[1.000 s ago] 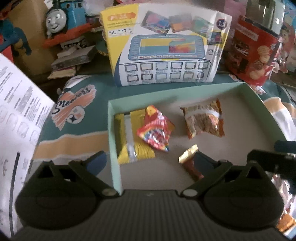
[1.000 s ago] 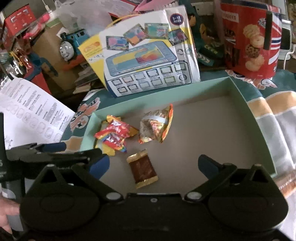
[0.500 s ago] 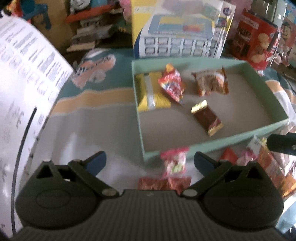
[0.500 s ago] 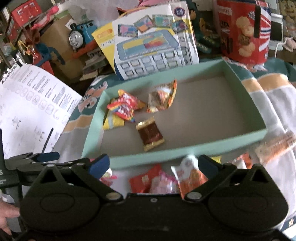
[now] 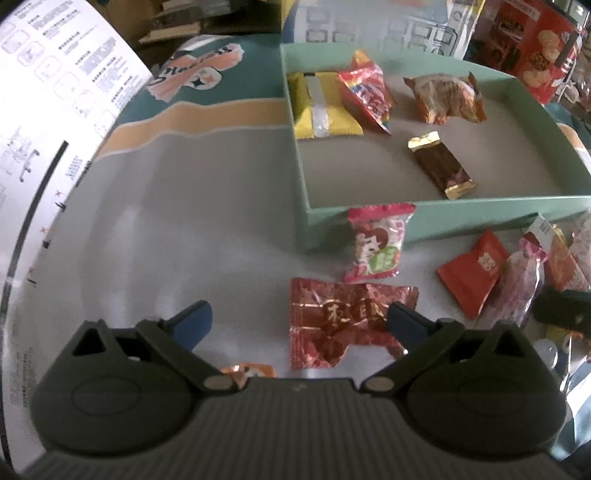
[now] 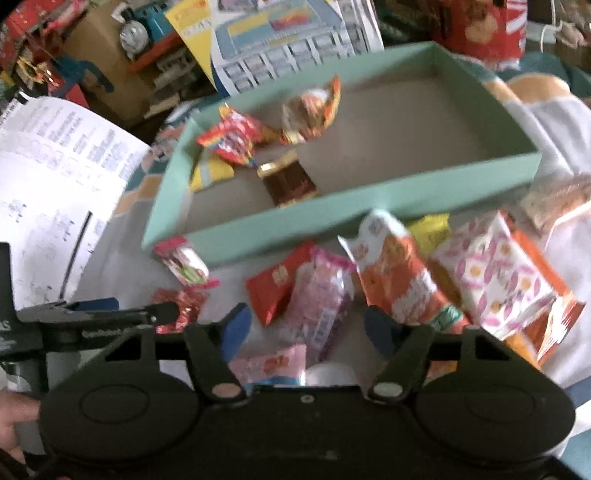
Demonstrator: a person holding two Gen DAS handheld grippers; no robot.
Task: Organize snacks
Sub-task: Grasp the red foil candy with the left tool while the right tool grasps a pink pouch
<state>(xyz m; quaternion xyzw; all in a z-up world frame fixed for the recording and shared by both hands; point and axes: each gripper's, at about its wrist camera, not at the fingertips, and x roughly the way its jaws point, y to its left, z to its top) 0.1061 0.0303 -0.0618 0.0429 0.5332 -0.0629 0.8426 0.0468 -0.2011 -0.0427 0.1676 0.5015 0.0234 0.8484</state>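
Note:
A mint-green box (image 5: 461, 218) holds a yellow packet (image 5: 321, 107), a red rainbow packet (image 5: 365, 92), an orange packet (image 5: 447, 98) and a brown bar (image 5: 441, 166). Loose snacks lie in front of it. My left gripper (image 5: 297, 323) is open low over a crumpled red foil wrapper (image 5: 343, 325), which lies nearer its right finger. A pink-and-white candy (image 5: 376, 243) leans on the box wall. My right gripper (image 6: 308, 328) has its jaws closing around a pink packet (image 6: 321, 302); the pads do not visibly press it. A red square packet (image 6: 277, 284) lies beside it.
Right of the pink packet are an orange-and-white packet (image 6: 402, 280) and a white pink-patterned packet (image 6: 498, 277). A white instruction sheet (image 5: 48, 110) rises at the left. A toy box (image 6: 288, 40), a blue toy train (image 6: 140, 22) and a red biscuit tin (image 5: 535, 48) stand behind the green box.
Both grippers have drawn back from above the green box and sunk toward the loose snacks in front of it. The right gripper's jaws have narrowed around the pink packet.

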